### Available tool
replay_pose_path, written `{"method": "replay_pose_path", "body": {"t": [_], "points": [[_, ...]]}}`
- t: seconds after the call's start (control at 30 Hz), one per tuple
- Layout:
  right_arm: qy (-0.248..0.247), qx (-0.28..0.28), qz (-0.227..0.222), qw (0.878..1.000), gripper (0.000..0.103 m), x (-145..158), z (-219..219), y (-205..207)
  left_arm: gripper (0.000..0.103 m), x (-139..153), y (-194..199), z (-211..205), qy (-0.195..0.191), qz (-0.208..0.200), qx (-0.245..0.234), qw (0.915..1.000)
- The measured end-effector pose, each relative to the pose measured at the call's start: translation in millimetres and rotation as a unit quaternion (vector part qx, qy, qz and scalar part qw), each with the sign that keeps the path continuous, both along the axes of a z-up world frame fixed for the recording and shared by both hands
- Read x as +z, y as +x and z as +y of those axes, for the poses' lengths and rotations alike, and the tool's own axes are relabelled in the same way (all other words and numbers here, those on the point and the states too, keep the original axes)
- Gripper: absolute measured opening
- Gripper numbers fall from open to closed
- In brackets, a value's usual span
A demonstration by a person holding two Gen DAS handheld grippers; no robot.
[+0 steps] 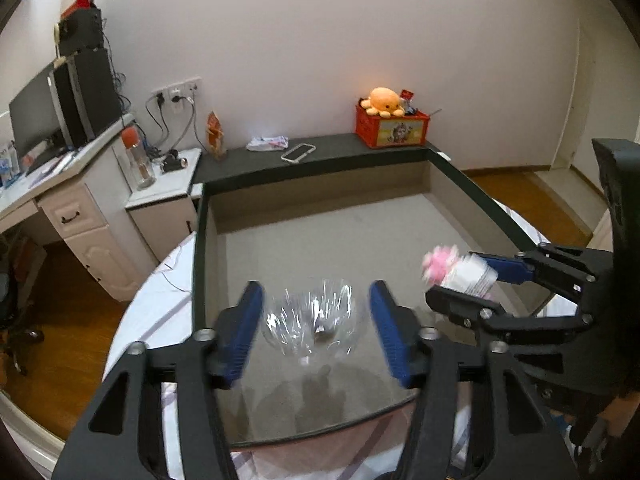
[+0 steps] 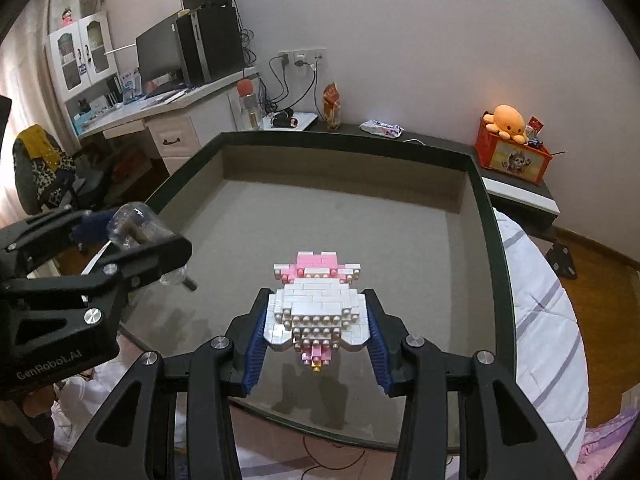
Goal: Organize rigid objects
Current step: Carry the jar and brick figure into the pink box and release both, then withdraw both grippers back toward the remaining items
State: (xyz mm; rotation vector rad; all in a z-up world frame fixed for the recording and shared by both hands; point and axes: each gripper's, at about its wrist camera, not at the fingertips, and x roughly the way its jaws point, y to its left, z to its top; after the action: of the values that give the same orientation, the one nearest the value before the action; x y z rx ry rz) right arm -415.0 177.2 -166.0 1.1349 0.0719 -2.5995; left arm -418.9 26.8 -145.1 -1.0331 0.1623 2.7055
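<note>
My left gripper [image 1: 316, 320] holds a clear ribbed plastic cup [image 1: 310, 322] between its blue pads, above the grey tray floor; something small and dark lies inside it. It shows in the right wrist view [image 2: 136, 226] at the left, with the left gripper [image 2: 132, 240] around it. My right gripper [image 2: 318, 322] is shut on a white and pink brick-built figure [image 2: 318, 304], held over the tray's near part. In the left wrist view the figure [image 1: 460, 270] appears at the right in the right gripper [image 1: 460, 280].
A large dark-rimmed tray table [image 2: 486, 240] with a grey floor lies ahead. An orange box [image 2: 514, 158] with an orange plush octopus [image 2: 508, 120] stands on the far right ledge. A wrapped packet [image 2: 382, 128] lies on the back ledge. A desk with a computer [image 2: 192, 48] stands left.
</note>
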Motion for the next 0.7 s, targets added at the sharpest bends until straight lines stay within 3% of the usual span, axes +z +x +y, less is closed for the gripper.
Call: {"method": "replay_pose_path", "body": {"t": [0.03, 0.17, 0.33, 0.5, 0.7], "points": [[0.001, 0.001, 0.004, 1.0, 0.055, 2.3, -0.5, 2.0, 0.071, 2.0, 1.9, -1.1, -0.001, 0.007, 0.006, 1.0], [-0.007, -0.01, 0.02, 1.0, 0.062, 14.1, 4.5, 10.9, 0.093, 14.7, 13.8, -14.2, 0.016, 0.023, 0.025, 0.9993], [-0.005, -0.013, 0.046, 0.999, 0.076, 33.0, 4.8, 34.1, 0.096, 36.0, 45.2, -26.8, -0.001, 0.062, 0.046, 0.997], [-0.008, -0.022, 0.085, 0.996, 0.08, 60.1, 6.8, 74.4, 0.103, 60.7, 97.6, -44.6, -0.014, 0.123, 0.074, 0.9896], [-0.006, -0.035, 0.138, 0.99, 0.085, 85.8, 9.9, 136.5, 0.103, 75.5, 158.4, -65.3, -0.013, 0.15, 0.079, 0.9855]]}}
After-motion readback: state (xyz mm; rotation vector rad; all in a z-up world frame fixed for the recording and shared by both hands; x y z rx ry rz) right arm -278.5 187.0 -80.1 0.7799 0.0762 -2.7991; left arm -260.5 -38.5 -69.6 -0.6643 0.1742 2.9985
